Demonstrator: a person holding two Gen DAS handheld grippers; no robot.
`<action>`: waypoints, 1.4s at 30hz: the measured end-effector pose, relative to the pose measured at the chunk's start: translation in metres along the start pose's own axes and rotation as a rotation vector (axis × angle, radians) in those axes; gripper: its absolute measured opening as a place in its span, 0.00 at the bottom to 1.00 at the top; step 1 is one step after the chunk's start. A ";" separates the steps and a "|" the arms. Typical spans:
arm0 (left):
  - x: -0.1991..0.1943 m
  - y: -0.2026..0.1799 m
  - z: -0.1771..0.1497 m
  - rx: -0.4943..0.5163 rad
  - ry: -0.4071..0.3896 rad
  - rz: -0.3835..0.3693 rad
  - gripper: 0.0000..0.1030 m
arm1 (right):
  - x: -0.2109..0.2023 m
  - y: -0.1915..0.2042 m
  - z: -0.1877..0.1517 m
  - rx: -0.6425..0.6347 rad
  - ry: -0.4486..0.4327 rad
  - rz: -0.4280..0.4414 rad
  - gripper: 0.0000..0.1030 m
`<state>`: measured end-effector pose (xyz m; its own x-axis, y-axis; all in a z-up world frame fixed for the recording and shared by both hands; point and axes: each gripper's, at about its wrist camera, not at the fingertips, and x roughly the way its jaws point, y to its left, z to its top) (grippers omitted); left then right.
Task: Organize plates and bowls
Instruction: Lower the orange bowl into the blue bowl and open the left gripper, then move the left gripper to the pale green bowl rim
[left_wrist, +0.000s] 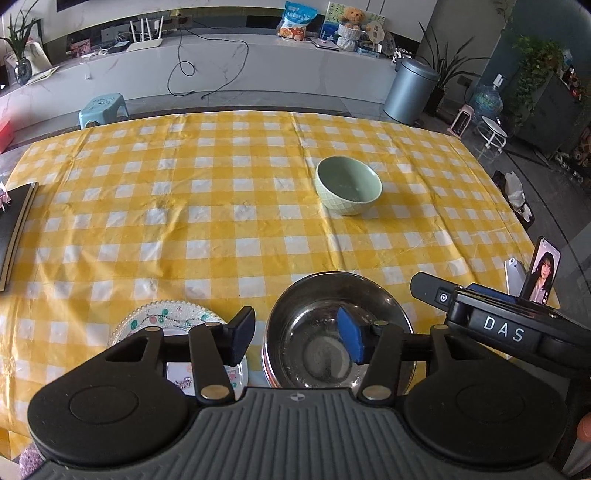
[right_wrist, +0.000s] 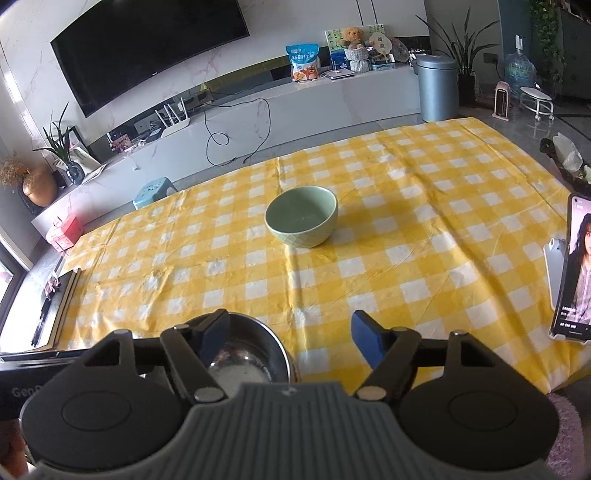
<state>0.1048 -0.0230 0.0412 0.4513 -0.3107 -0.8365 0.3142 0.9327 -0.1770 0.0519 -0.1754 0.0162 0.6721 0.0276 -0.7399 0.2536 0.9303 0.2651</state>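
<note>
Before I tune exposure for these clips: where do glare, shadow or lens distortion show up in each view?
Left wrist view: the far edge of the yellow checked tablecloth bows from fisheye, and the shiny steel bowl mirrors the left hand-held gripper. Right wrist view: the pale green ceramic bowl casts a soft shadow to its right; corners vignette dark.

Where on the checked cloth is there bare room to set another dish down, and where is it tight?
Bare cloth spans between the green bowl and the black board, and between that bowl and the phone. The near edge is crowded: patterned plate, steel bowl, both claws.
</note>
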 end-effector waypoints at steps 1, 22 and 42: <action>0.001 0.000 0.004 0.006 0.011 -0.011 0.59 | 0.002 -0.002 0.003 0.013 0.019 -0.016 0.79; 0.075 -0.020 0.098 0.064 0.135 -0.044 0.61 | 0.066 -0.049 0.086 0.143 0.117 -0.102 0.84; 0.200 -0.007 0.155 -0.064 0.191 -0.084 0.30 | 0.182 -0.039 0.123 0.152 0.244 -0.073 0.23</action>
<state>0.3220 -0.1197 -0.0443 0.2571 -0.3532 -0.8995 0.2875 0.9166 -0.2777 0.2501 -0.2516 -0.0523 0.4656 0.0672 -0.8824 0.4088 0.8680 0.2818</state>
